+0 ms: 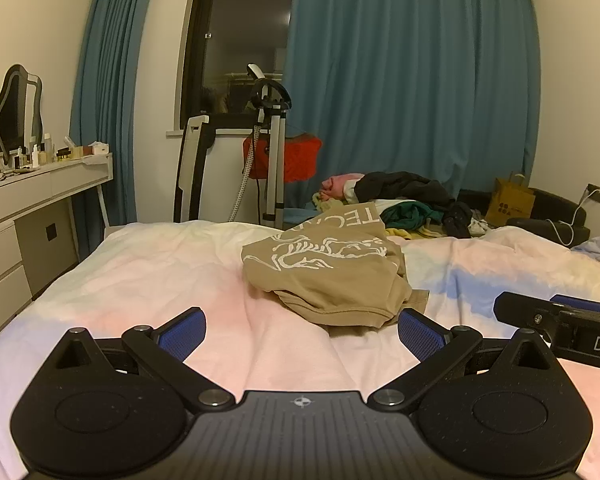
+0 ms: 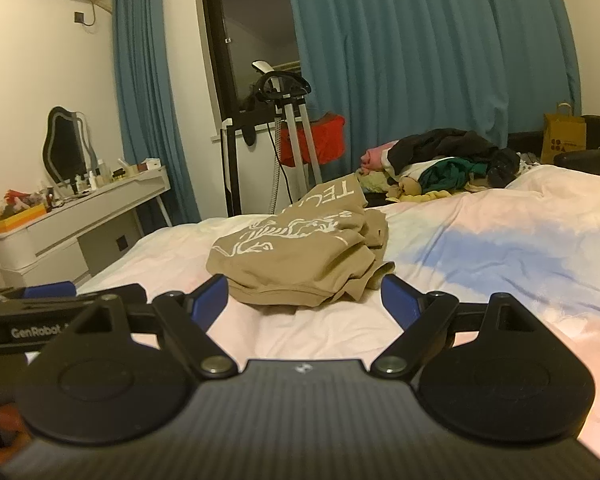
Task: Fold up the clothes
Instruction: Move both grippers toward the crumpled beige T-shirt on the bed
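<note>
From the left wrist, the left claw [image 1: 300, 334] hangs low over the bed [image 1: 140, 280], tipped slightly down, its blue pads spread wide with only sheet between them. The tan shirt [image 1: 332, 276] lies crumpled ahead and a little right of centre, its near hem just beyond the right pad, its length running away toward the clothes pile [image 1: 412, 204]. The right claw [image 1: 556, 312] pokes in at the right edge.

From the right wrist, the right claw [image 2: 304, 300] is also wide open and empty, tilted slightly down. Here the shirt [image 2: 296, 256] sits dead ahead, its near hem level with the pad tips and between them, though whether it touches them I can't tell. The right looks nearer, I'd say. The left claw [image 2: 48, 296] shows just beside it.
</note>
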A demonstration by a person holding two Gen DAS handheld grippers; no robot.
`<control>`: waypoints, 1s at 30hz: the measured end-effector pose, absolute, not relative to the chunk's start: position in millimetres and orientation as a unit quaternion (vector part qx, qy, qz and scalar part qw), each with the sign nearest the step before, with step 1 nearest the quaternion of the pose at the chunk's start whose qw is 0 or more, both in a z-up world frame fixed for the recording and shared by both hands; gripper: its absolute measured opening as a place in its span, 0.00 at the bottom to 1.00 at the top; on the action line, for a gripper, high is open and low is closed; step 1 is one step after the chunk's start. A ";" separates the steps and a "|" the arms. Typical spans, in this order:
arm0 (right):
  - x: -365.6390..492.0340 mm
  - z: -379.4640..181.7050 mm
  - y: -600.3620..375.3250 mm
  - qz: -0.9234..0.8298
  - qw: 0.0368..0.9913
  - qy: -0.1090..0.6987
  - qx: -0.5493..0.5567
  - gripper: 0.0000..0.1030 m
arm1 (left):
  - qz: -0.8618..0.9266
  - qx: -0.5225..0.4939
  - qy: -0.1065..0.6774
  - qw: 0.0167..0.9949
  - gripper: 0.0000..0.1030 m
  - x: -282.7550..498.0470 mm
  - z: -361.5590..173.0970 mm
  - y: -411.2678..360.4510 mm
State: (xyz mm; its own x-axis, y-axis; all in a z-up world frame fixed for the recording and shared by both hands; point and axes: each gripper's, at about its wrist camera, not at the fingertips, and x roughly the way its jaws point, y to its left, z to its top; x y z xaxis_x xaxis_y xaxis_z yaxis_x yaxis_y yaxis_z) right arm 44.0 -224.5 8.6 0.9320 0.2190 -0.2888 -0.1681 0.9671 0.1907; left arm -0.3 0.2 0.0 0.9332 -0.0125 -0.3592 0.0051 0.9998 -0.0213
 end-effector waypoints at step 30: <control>38.4 28.1 -229.8 0.041 0.990 0.112 0.077 0.83 | -0.010 -0.014 0.168 0.986 1.00 -5.3 1.7 1.7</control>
